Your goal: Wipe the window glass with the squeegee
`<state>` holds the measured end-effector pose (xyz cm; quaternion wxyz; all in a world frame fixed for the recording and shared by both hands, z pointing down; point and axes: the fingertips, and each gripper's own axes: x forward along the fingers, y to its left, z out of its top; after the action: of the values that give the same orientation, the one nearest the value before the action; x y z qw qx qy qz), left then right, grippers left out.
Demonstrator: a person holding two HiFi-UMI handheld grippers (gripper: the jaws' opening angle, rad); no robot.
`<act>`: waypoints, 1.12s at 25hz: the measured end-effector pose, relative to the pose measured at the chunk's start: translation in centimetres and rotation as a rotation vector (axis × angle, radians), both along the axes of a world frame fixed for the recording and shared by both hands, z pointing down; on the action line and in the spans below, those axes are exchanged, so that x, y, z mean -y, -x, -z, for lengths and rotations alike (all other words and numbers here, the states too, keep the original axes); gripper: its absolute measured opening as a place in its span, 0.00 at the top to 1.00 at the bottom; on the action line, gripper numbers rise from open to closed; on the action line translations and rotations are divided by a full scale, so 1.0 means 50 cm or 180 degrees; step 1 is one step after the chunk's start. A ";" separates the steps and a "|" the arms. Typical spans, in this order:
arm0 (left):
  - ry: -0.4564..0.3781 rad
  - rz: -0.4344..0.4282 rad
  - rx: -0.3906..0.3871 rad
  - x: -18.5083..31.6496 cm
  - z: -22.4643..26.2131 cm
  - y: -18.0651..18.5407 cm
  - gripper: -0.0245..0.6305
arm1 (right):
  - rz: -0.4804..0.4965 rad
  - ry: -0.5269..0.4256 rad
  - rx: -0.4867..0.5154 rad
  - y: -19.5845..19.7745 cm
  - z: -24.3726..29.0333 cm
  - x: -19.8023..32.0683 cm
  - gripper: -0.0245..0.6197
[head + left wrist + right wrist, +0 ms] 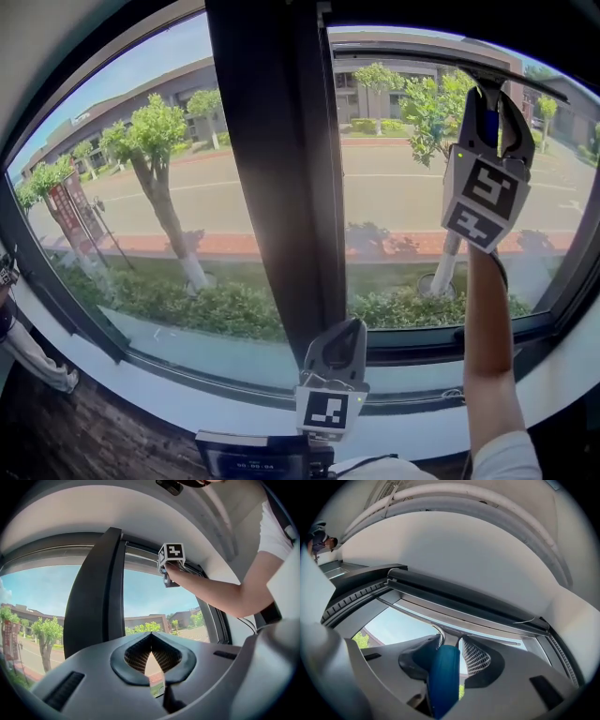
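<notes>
My right gripper (452,641) clamps the squeegee (443,677) by its blue handle, held high. Its blade (422,58) lies left-to-right along the top of the right glass (394,187), so the stroke runs downward. My left gripper (345,328), closed and empty, hangs low near the sill (234,403).

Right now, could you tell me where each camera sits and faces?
Head view: on the person's head, facing forward and down at the window glass; shows left gripper, right gripper, right forearm.
Left gripper view: on the left gripper, looking up past its shut jaws at the mullion; right forearm crosses.
Right gripper view: on the right gripper, looking up at the top frame; jaws clamp the squeegee handle.
Shared: head and left gripper views both show the right gripper.
</notes>
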<state>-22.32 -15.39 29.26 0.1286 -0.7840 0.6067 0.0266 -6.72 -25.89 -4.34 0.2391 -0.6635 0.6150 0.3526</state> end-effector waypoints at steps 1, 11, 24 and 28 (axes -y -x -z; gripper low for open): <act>-0.0022 0.0005 0.0009 0.001 0.005 0.003 0.96 | -0.0012 0.0010 -0.0011 0.002 0.008 0.009 0.73; -0.0059 0.0172 0.0012 -0.008 0.011 0.049 0.96 | 0.0056 0.0152 -0.0012 0.018 0.025 0.057 0.73; -0.0072 0.0176 0.0009 -0.003 0.012 0.046 0.96 | -0.0019 0.0143 -0.0090 0.020 0.011 0.065 0.73; -0.0045 0.0185 0.0014 -0.007 0.008 0.044 0.96 | -0.0026 0.0148 -0.0118 0.020 0.004 0.059 0.73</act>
<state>-24.51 -15.04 28.86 0.1362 -0.7652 0.6288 0.0254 -7.71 -28.83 -4.56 0.2108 -0.6648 0.6246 0.3514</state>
